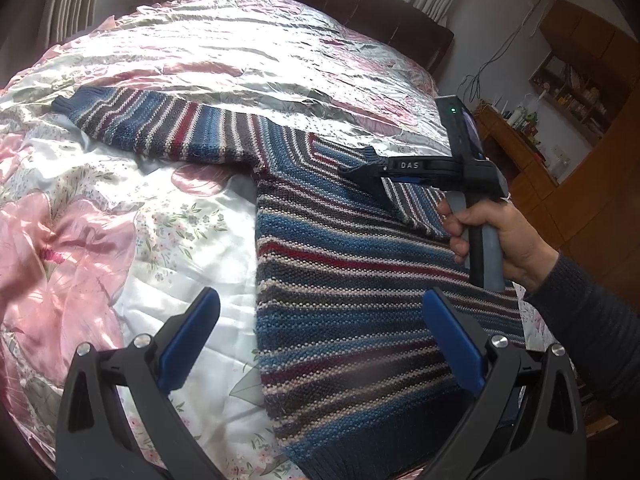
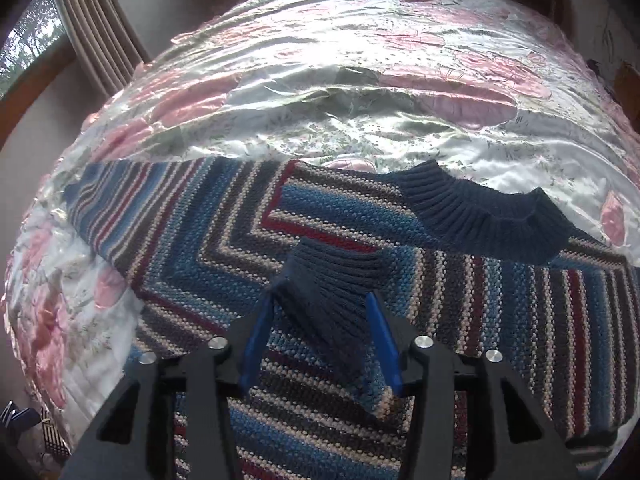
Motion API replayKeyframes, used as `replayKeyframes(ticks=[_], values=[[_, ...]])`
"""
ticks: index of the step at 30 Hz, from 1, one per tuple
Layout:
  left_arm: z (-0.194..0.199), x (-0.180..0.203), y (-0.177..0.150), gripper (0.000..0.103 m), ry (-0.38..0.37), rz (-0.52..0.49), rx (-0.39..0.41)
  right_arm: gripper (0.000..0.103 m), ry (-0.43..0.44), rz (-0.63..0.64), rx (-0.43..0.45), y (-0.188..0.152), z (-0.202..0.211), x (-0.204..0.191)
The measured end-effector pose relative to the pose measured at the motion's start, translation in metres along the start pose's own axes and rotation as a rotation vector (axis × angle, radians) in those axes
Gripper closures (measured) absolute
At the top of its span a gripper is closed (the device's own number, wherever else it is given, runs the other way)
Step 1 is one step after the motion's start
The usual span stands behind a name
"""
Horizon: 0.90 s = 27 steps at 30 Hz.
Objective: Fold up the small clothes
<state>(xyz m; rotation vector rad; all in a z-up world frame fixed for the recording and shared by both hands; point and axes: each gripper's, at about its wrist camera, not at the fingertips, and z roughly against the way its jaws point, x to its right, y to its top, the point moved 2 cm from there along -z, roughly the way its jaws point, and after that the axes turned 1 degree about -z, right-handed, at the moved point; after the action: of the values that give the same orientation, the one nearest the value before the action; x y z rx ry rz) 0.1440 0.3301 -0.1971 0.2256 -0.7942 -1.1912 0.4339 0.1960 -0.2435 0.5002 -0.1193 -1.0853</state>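
Bedroom, bed w/ shiny pink-and-white floral satin quilt (image 1: 100, 240), dark headboard behind, wooden shelving at right.

Left wrist cam: striped blue/grey/red/cream knit sweater (image 1: 340, 300) lay flat on the quilt, one sleeve stretched out to the left. Left gripper (image 1: 320, 340) was spread wide, nothing between the blue pads, hovering over the sweater's side edge near the hem. Person's hand (image 1: 500, 240) in a dark sleeve held the right gripper (image 1: 352, 172) by its grey handle; tips sat over the sweater's upper area at a dark blue ribbed cuff.

Right wrist cam: right gripper (image 2: 320, 320) was clamped on the dark blue ribbed sleeve cuff (image 2: 332, 280), that sleeve folded across the sweater's (image 2: 200, 240) chest. Ribbed navy collar (image 2: 492, 220) just beyond, against the quilt (image 2: 320, 80).
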Motion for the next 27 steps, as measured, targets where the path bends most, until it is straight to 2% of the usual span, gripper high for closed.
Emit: replayKeyframes(ticks=[5, 8, 10, 12, 15, 17, 19, 21, 23, 25, 27], values=[[-0.002, -0.004, -0.002, 0.003, -0.024, 0.028, -0.008, 0.054, -0.023, 0.009, -0.022, -0.006, 0.001, 0.001], [-0.002, -0.004, -0.003, 0.003, -0.028, 0.024, -0.005, 0.054, -0.099, 0.119, -0.031, -0.018, -0.005, -0.013], [-0.006, -0.005, -0.001, 0.003, -0.058, 0.056, -0.020, 0.055, -0.109, 0.156, -0.039, -0.025, -0.006, -0.019], [-0.017, 0.000, 0.012, 0.003, -0.148, 0.094, -0.063, 0.055, -0.087, 0.082, -0.030, -0.032, 0.004, -0.010], [-0.046, 0.016, 0.051, 0.003, -0.350, 0.129, -0.093, 0.055, 0.033, -0.117, 0.052, -0.053, 0.036, 0.017], [-0.089, 0.027, 0.076, 0.003, -0.477, 0.176, -0.183, 0.051, 0.081, -0.243, 0.118, -0.080, 0.058, 0.037], [-0.148, 0.028, 0.093, 0.003, -0.583, 0.283, -0.295, 0.047, 0.118, -0.335, 0.159, -0.112, 0.070, 0.049], [-0.204, 0.021, 0.099, 0.003, -0.579, 0.415, -0.380, 0.047, 0.144, -0.363, 0.169, -0.139, 0.072, 0.052], [-0.242, 0.016, 0.100, 0.003, -0.546, 0.522, -0.409, 0.047, 0.152, -0.358, 0.177, -0.154, 0.070, 0.050], [-0.260, 0.018, 0.107, 0.003, -0.480, 0.510, -0.367, 0.047, 0.185, -0.352, 0.193, -0.162, 0.070, 0.047], [-0.275, 0.021, 0.110, 0.003, -0.435, 0.534, -0.374, 0.047, 0.195, -0.332, 0.221, -0.164, 0.071, 0.043]])
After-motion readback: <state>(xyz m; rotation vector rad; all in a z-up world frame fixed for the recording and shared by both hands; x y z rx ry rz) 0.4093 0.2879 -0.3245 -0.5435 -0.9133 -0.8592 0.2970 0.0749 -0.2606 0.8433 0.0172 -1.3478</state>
